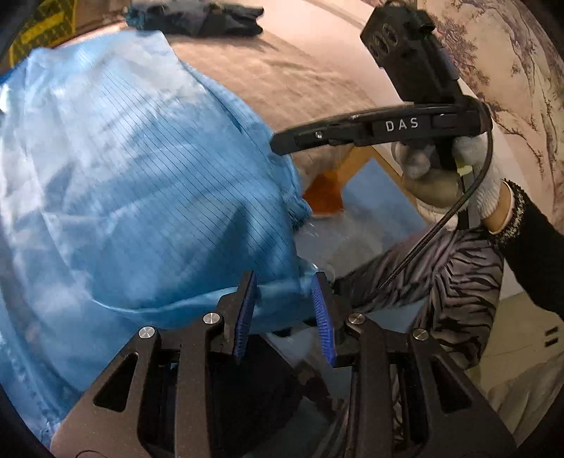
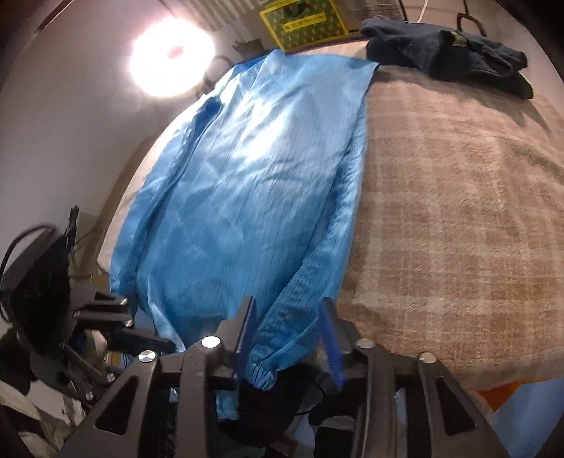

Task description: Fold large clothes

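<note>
I've got the blue garment point(image 2: 246, 169) spread along the bed's point(image 2: 458, 211) left side; both grippers, left point(image 1: 285, 303) and right point(image 2: 287, 327), stand wide around its near edge (sleeve cuff included), presumably ready to pinch.

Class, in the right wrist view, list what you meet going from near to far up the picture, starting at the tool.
Right tool → blue sleeve cuff → blue garment spread over the bed → dark folded clothes → green box.
</note>
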A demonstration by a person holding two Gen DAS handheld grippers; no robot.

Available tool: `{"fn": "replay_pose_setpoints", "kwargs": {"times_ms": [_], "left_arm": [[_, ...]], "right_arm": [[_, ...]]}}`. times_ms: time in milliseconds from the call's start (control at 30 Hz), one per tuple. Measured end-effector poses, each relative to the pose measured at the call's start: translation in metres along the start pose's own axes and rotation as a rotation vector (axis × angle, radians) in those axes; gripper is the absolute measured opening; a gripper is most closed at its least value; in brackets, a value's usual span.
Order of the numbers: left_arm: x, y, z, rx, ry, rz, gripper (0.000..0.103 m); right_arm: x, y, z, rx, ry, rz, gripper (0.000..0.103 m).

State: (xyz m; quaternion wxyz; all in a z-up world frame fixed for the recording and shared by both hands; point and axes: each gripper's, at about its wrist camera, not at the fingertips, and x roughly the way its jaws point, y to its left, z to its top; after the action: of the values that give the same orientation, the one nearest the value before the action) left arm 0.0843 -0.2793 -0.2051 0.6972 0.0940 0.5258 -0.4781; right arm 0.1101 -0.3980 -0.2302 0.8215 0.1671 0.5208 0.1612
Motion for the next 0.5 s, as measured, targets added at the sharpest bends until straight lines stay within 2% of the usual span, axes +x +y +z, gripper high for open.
{"fn": "replay_pose_setpoints", "kwargs": {"times_ms": [200,300,500], "left_arm": [[-0.004,0.009,0.013,-0.026,-0.070,0.080,0.032],[-0.013,0.021,0.018,-0.055,-0.091,0.131,0.032],[-0.064,0.061,0.046,-0.122,-0.153,0.196,0.032]], "right_arm": [[0.005,0.004,0.000,-0.009,0.006,-0.054,0.038],[-0.001,0.007,0.000,-0.020,-0.020,-0.037,0.038],[-0.021,0.009,0.020,-0.017,-0.075,0.000,0.040]]}}
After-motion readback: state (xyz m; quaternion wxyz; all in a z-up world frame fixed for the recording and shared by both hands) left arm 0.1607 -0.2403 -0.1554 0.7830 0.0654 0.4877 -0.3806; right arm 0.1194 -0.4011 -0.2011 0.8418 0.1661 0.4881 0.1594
